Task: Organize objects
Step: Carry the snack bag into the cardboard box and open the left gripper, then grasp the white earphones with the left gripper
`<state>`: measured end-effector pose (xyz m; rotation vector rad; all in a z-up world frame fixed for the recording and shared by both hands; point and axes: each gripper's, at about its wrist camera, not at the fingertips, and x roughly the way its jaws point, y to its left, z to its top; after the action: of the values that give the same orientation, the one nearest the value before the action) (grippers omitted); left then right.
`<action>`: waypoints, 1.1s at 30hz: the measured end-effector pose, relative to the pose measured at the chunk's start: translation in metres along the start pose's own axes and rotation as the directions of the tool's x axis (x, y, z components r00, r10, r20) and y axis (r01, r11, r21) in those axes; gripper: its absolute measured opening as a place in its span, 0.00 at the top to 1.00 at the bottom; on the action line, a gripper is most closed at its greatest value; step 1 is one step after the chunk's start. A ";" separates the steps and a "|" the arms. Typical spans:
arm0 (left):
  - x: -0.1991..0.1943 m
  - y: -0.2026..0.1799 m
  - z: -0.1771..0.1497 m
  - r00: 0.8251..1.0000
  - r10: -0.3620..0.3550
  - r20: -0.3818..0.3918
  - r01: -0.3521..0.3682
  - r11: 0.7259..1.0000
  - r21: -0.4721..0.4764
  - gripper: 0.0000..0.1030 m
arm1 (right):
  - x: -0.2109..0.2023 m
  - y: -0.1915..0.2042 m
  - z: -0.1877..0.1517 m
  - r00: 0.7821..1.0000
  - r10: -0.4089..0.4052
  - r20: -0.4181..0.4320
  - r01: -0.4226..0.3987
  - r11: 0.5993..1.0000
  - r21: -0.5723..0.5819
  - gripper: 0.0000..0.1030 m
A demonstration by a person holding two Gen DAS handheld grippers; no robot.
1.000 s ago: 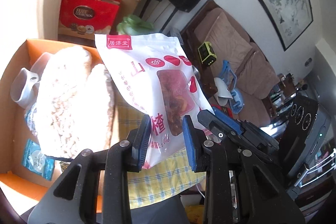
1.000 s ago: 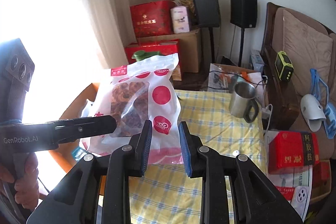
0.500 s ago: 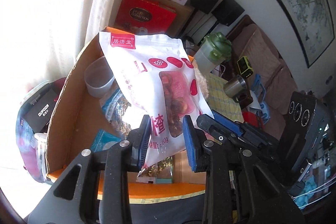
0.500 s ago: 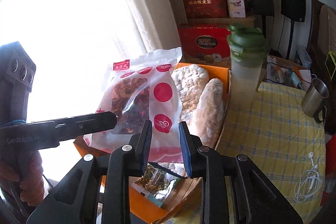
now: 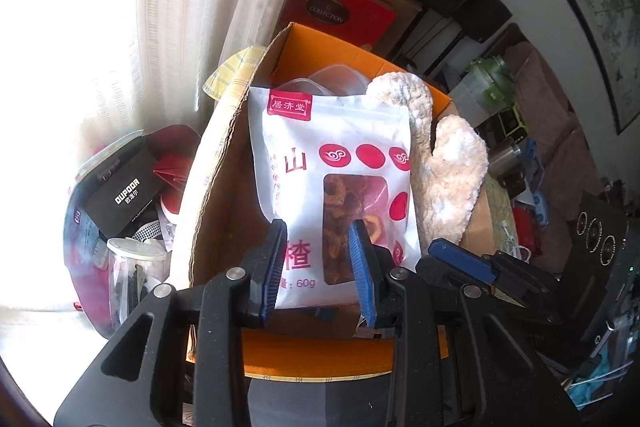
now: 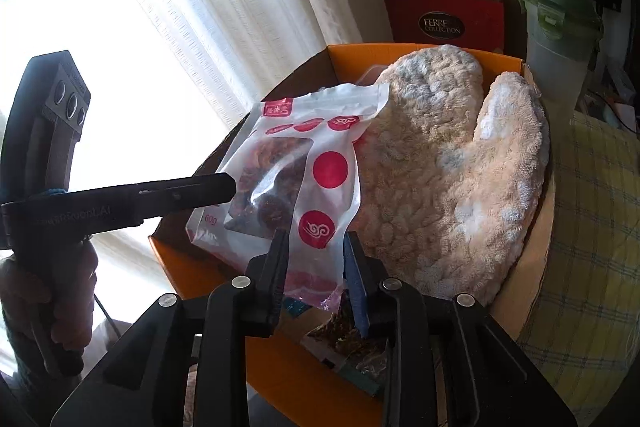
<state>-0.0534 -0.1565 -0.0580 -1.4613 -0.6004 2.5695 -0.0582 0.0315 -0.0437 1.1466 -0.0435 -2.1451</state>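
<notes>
Both tools have carried the snack bag [image 5: 336,183] off the table and over the orange box [image 6: 188,267], where it now hangs low with its bottom edge down among the contents. The left tool [image 5: 318,263] and the right tool [image 6: 314,267] each have a lower corner of the bag between their pads, and the jaws of both have just been easing apart; whether the pads still press the film I cannot tell, though the bag stays upright between them.

This looks like the putting-away step, nearly done. Next, the jaws should spread fully and both tools draw back and up without snagging the bag.

A fluffy oven mitt [image 6: 448,179] fills the right side of the box and the bag leans against it; small packets [image 6: 352,339] lie underneath. A green-lidded shaker bottle [image 6: 560,27] stands just behind the box, clear of the way.
</notes>
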 end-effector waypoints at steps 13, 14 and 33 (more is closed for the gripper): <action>-0.020 -0.070 0.011 0.996 -0.025 0.091 0.013 0.990 0.140 0.29 | -0.034 -0.015 0.002 0.991 -0.116 0.065 0.116 0.993 -0.004 0.46; -0.019 -0.074 0.011 0.995 -0.032 0.092 0.019 0.989 0.144 0.28 | -0.037 -0.018 0.001 0.990 -0.125 0.070 0.125 0.992 0.001 0.44; 0.007 -0.170 0.011 0.991 -0.120 0.058 0.100 0.957 0.274 0.06 | -0.131 -0.116 -0.006 0.926 -0.355 0.127 0.339 0.931 0.136 0.15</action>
<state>-0.0808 -0.0021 0.0086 -1.2139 -0.3123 2.5086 -0.0704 0.1980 0.0083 1.1201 -0.0293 -2.5713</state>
